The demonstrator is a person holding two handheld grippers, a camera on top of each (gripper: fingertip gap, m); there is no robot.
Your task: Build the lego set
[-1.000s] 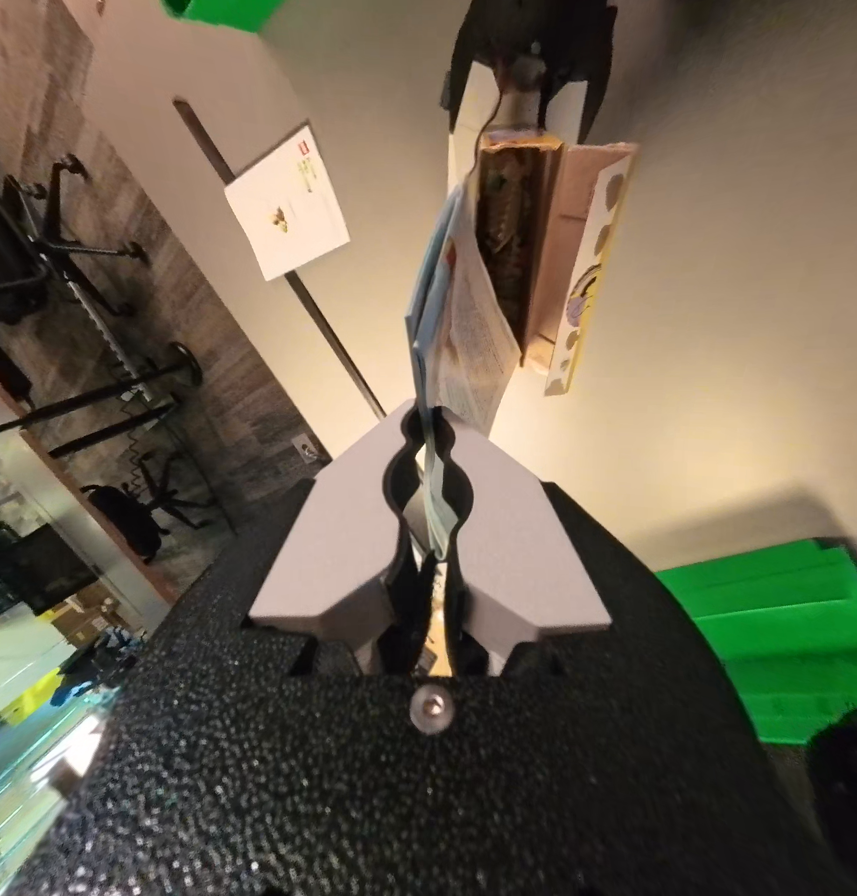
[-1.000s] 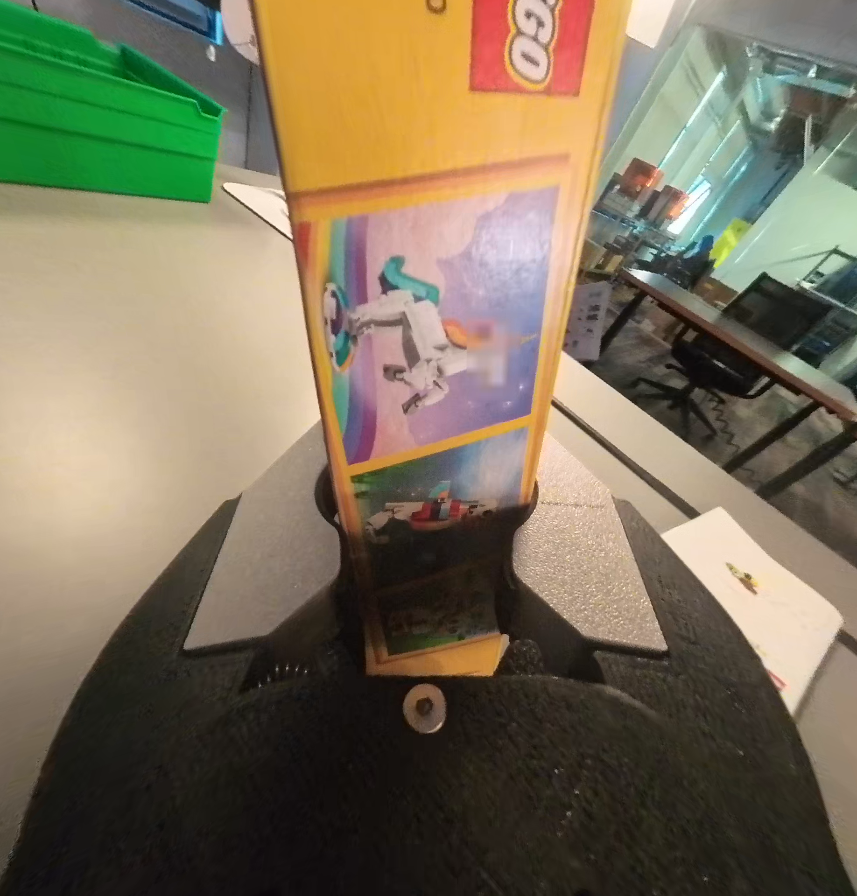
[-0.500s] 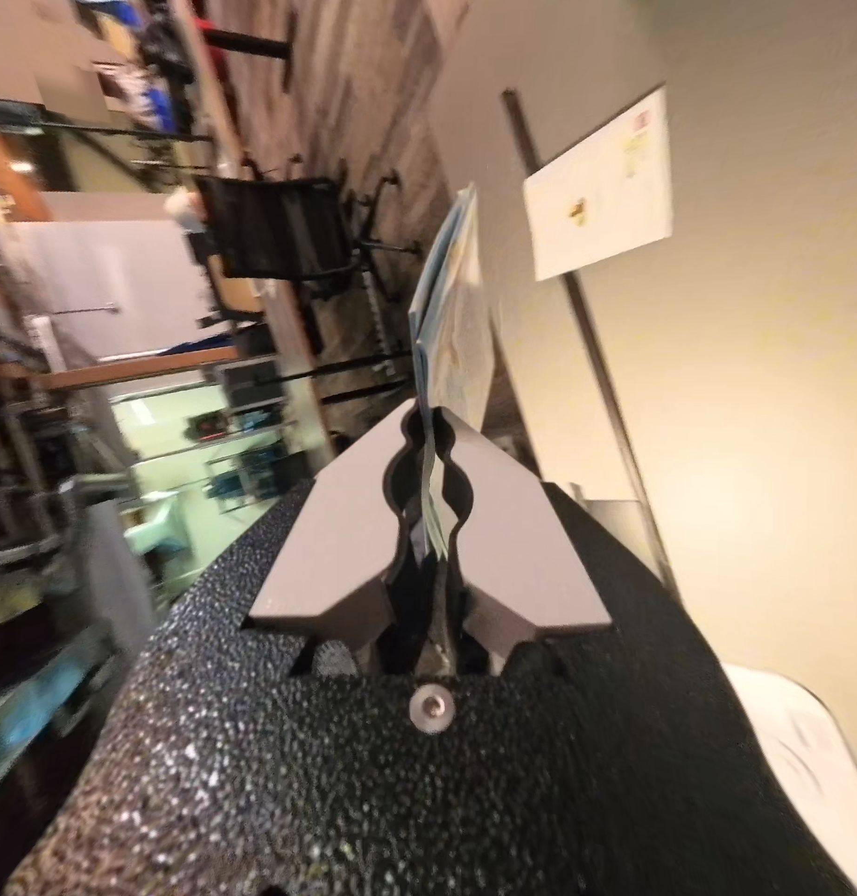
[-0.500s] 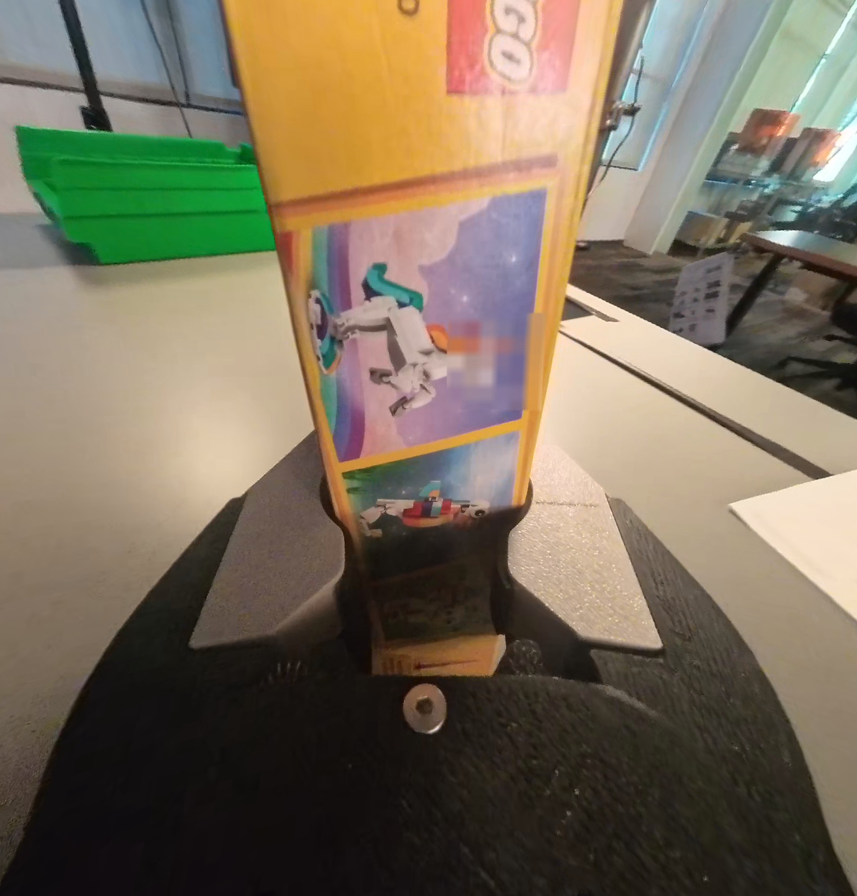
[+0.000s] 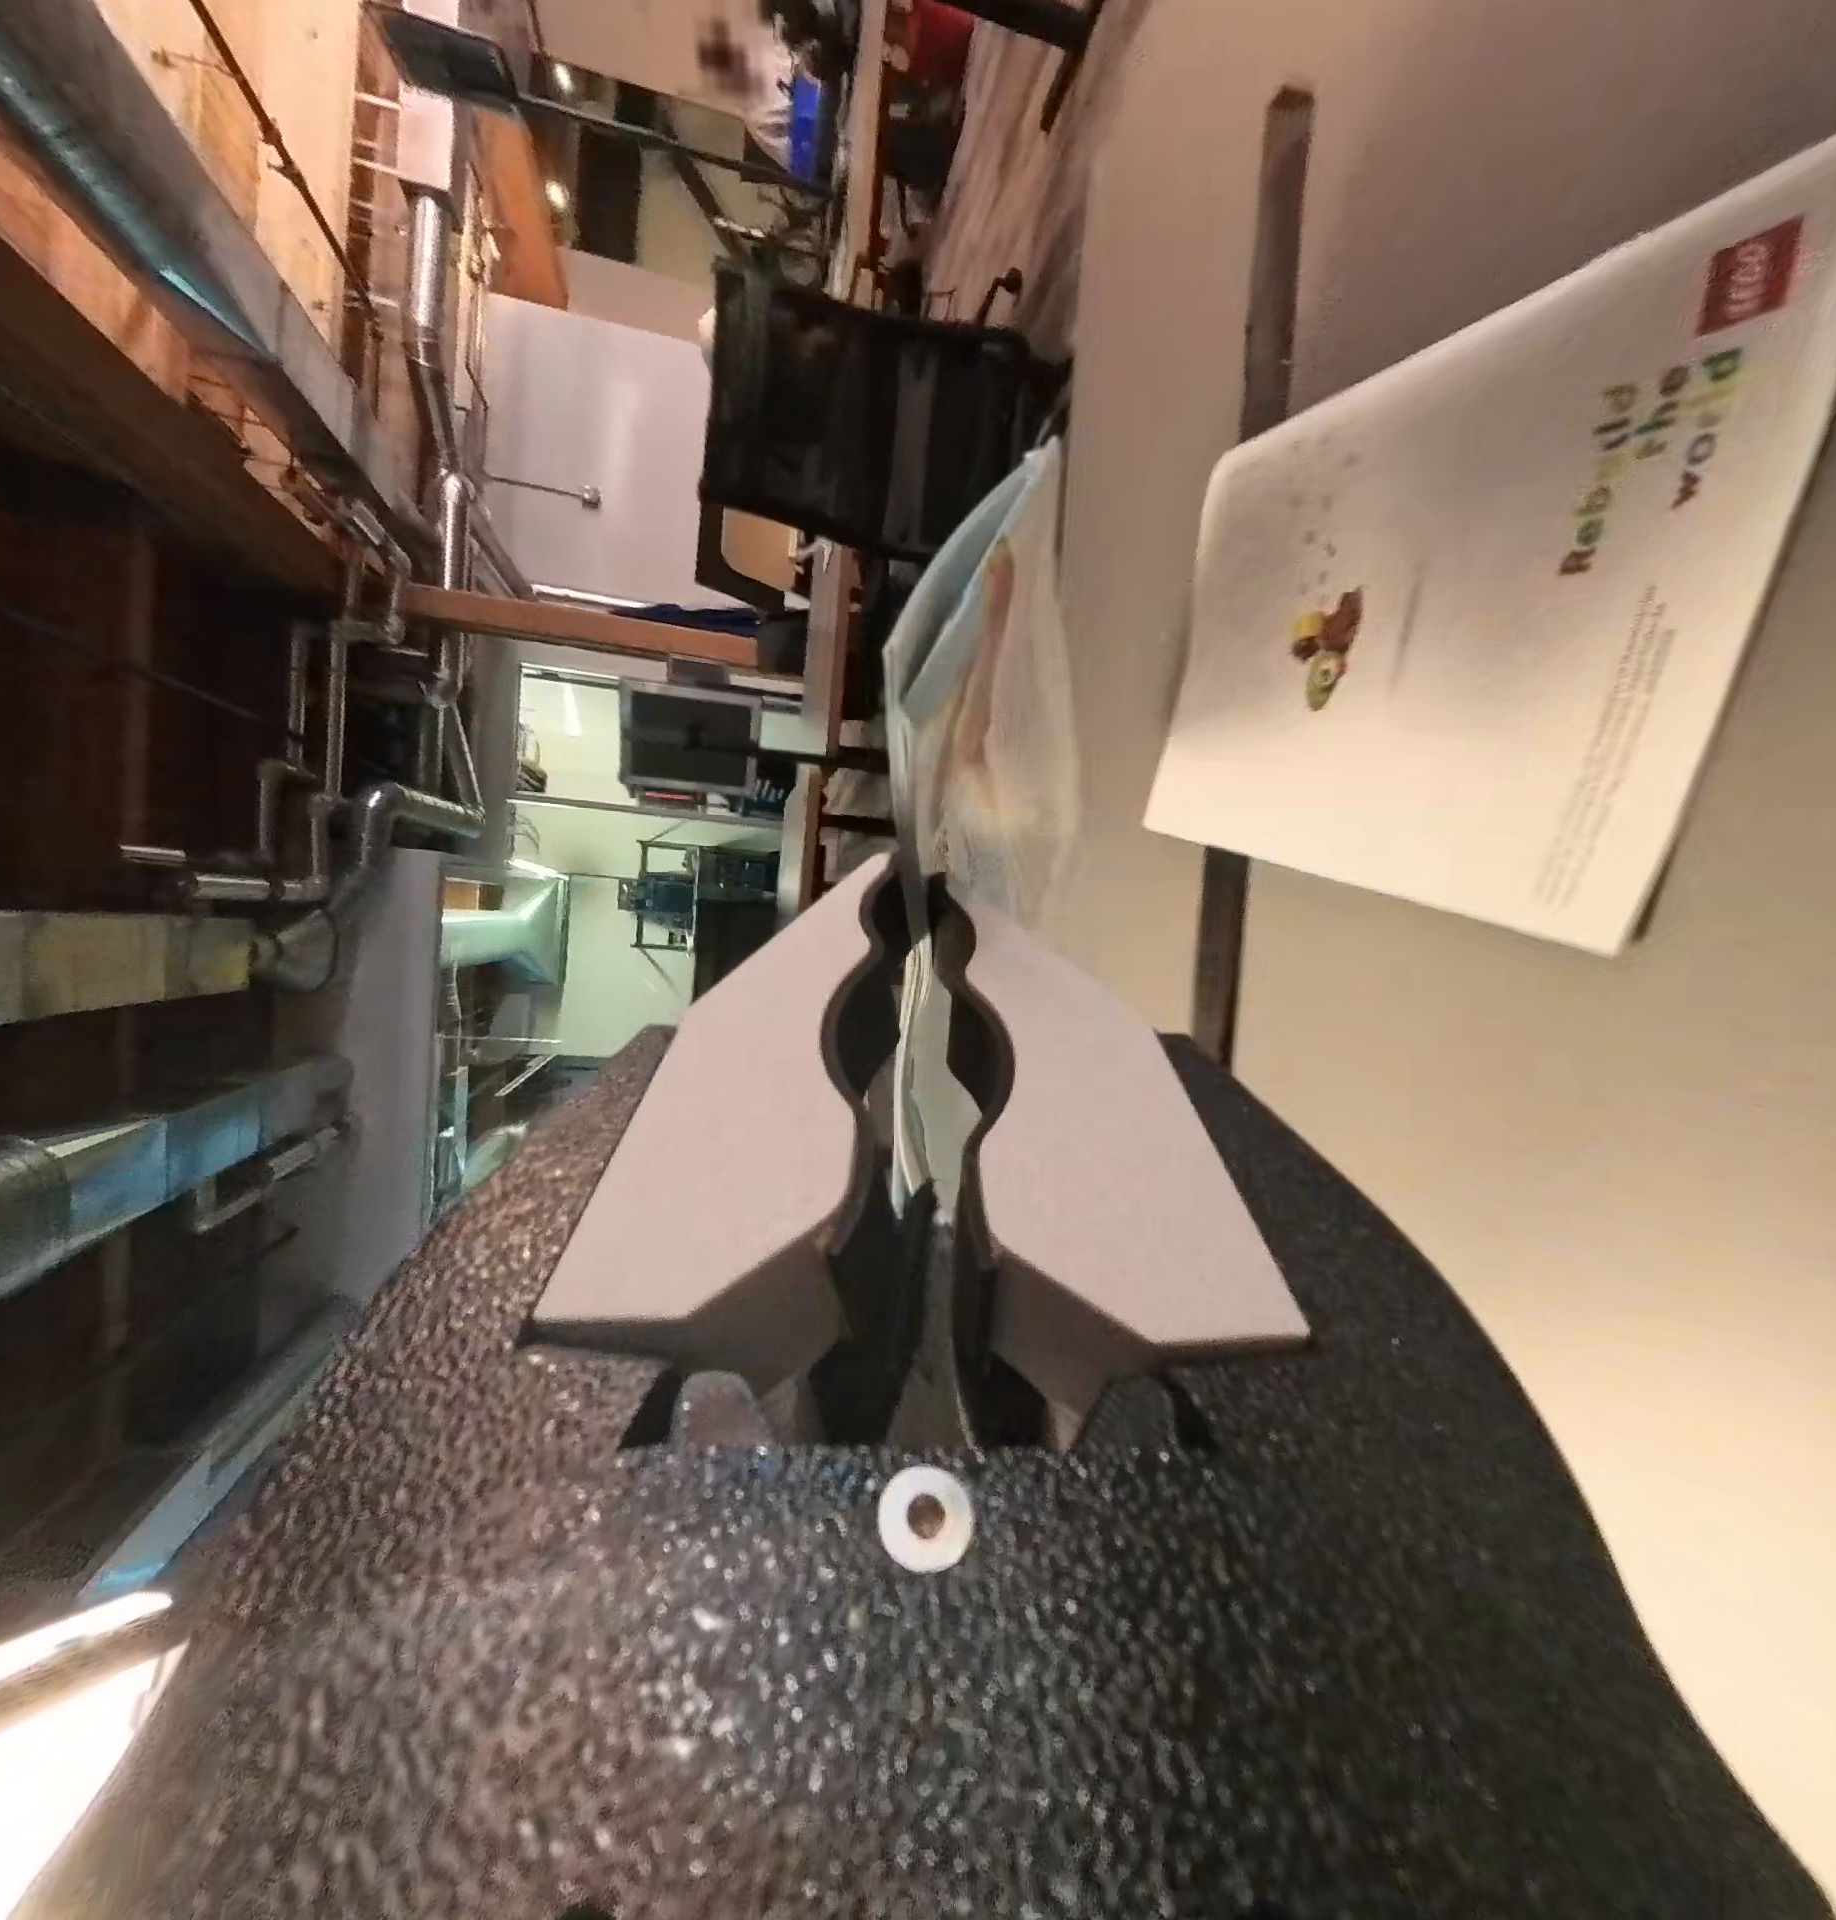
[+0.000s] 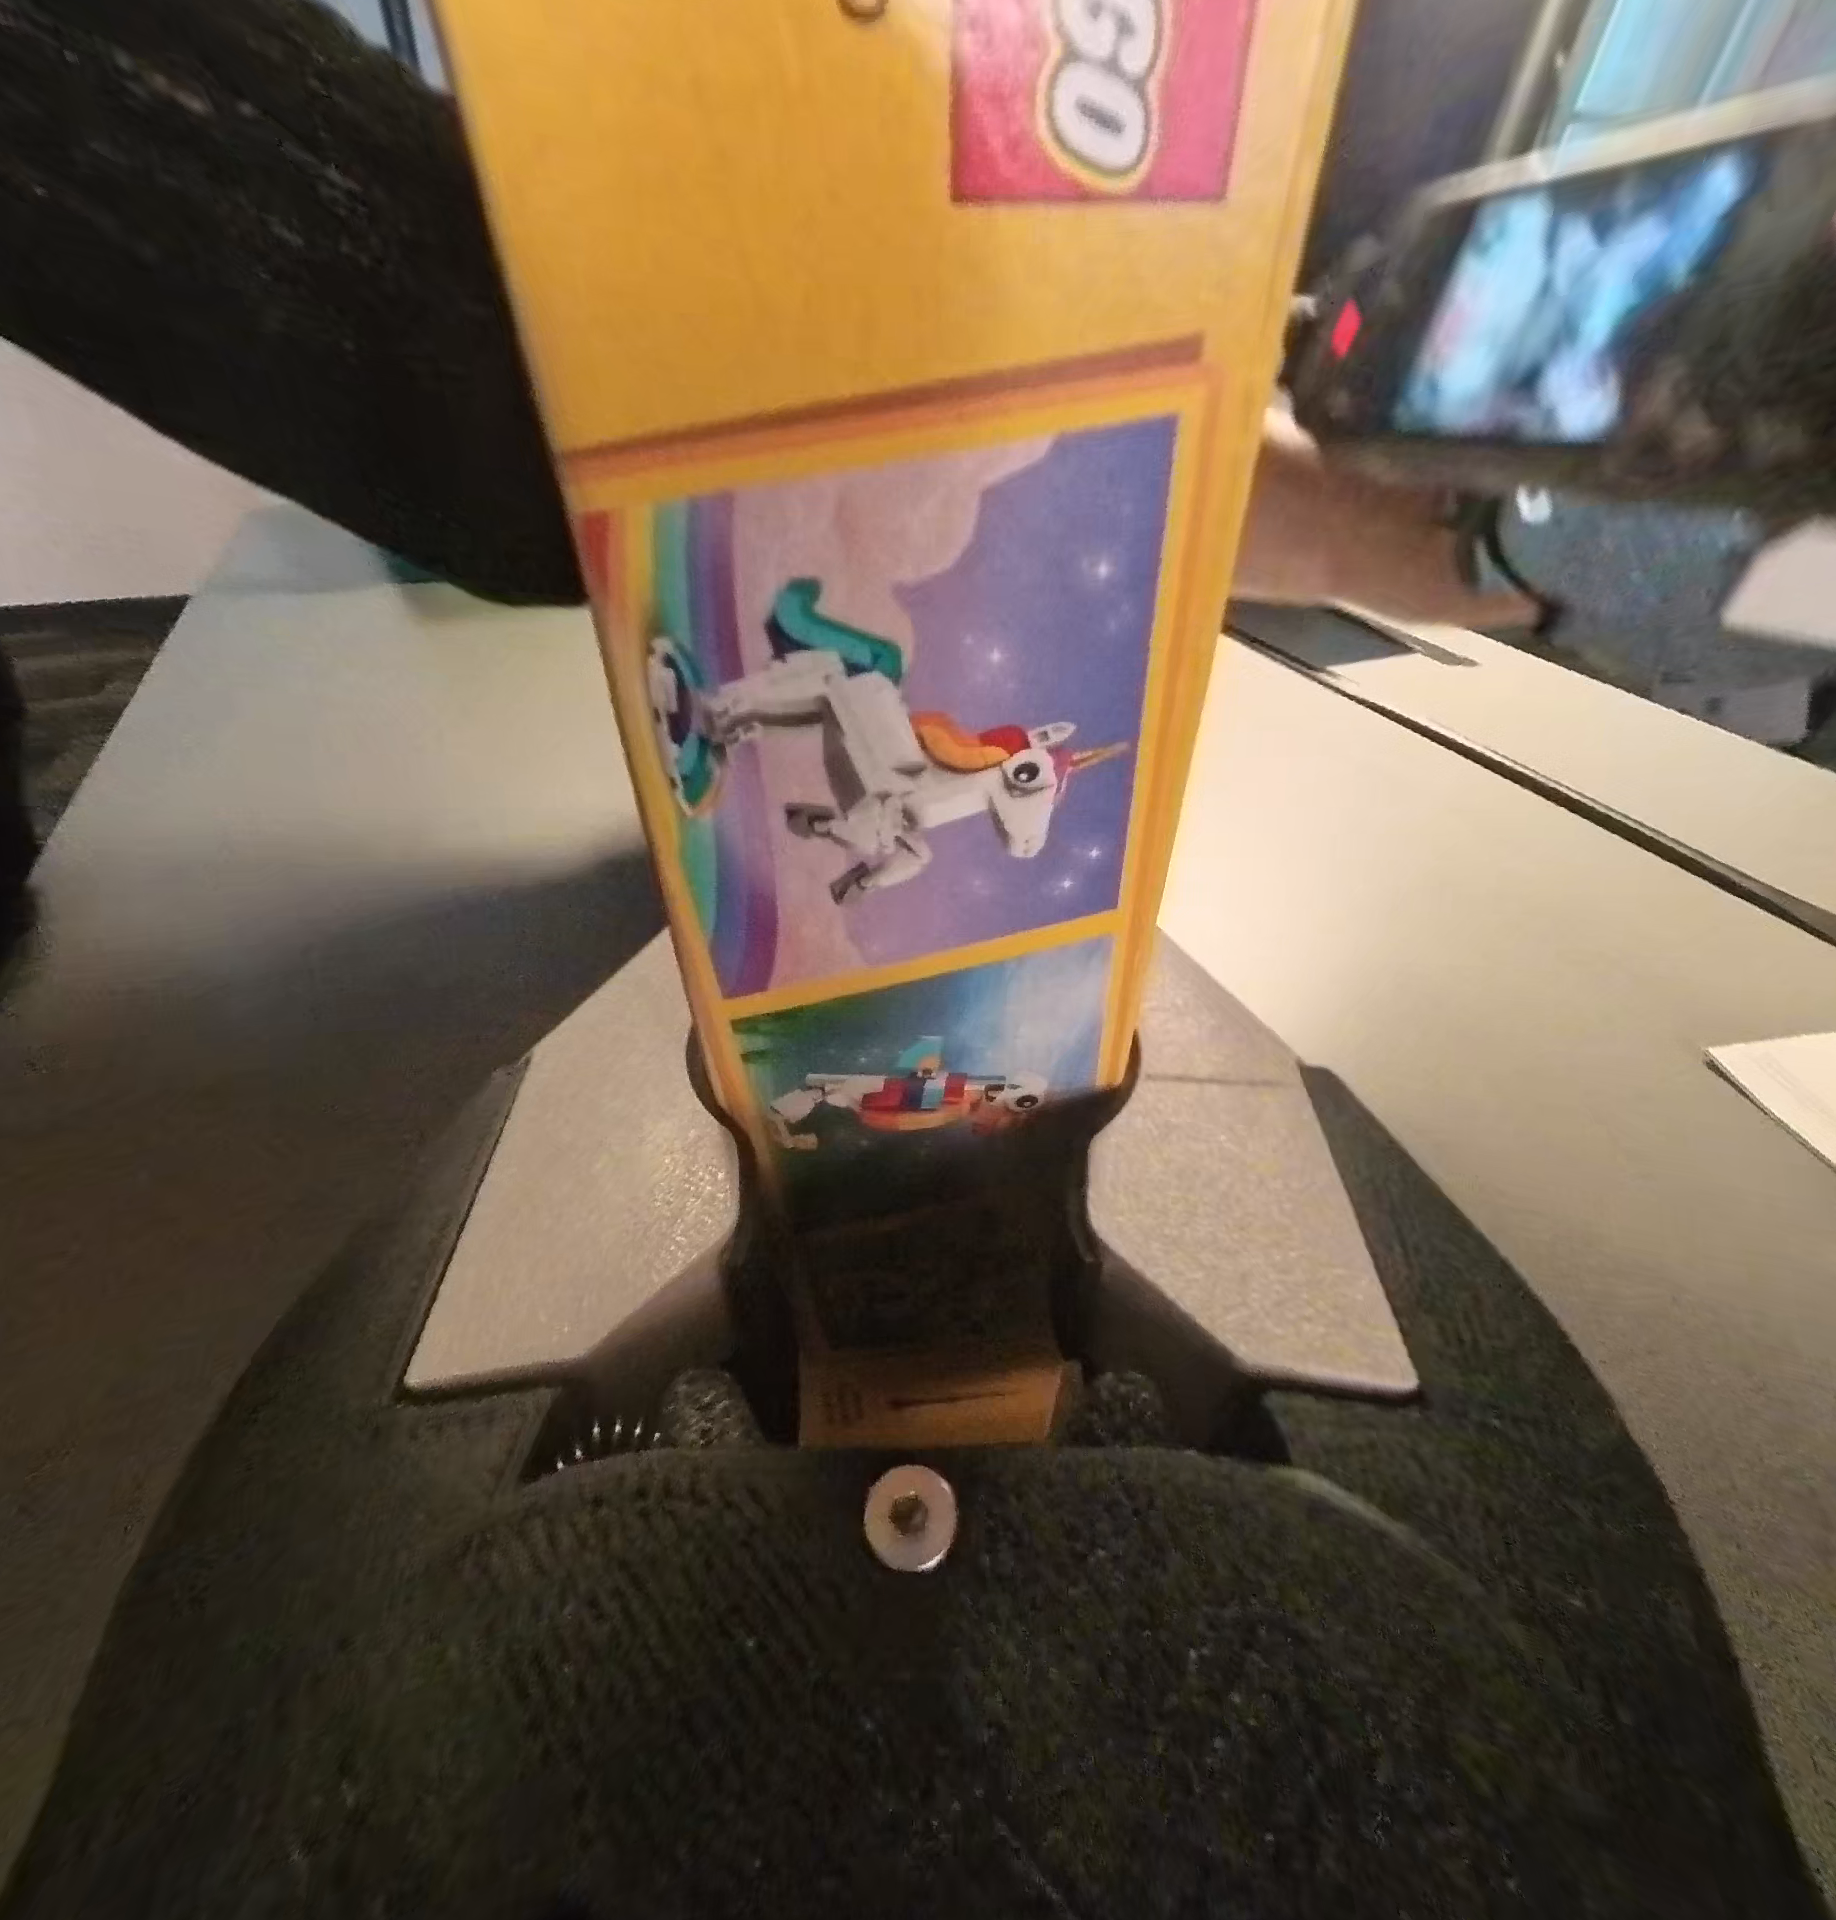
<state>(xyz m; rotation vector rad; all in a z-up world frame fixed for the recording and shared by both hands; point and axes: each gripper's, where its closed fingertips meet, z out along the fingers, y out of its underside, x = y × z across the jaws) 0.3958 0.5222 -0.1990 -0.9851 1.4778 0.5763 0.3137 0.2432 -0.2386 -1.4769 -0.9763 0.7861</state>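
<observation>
Barely begun, by the look of it: still at the unpacking, with no loose brick, bag or assembled piece anywhere in either view. Right gripper (image 6: 919,1049) clamped on the lower end of the yellow set box (image 6: 893,499), held upright above the pale table (image 6: 301,831); left gripper (image 5: 914,935) pinched shut on the edge of a thin instruction booklet (image 5: 981,675), held clear of the table beside a white leaflet (image 5: 1496,582) lying flat there. Left to do, judging from this: booklet down, parts out, and the entire build.
</observation>
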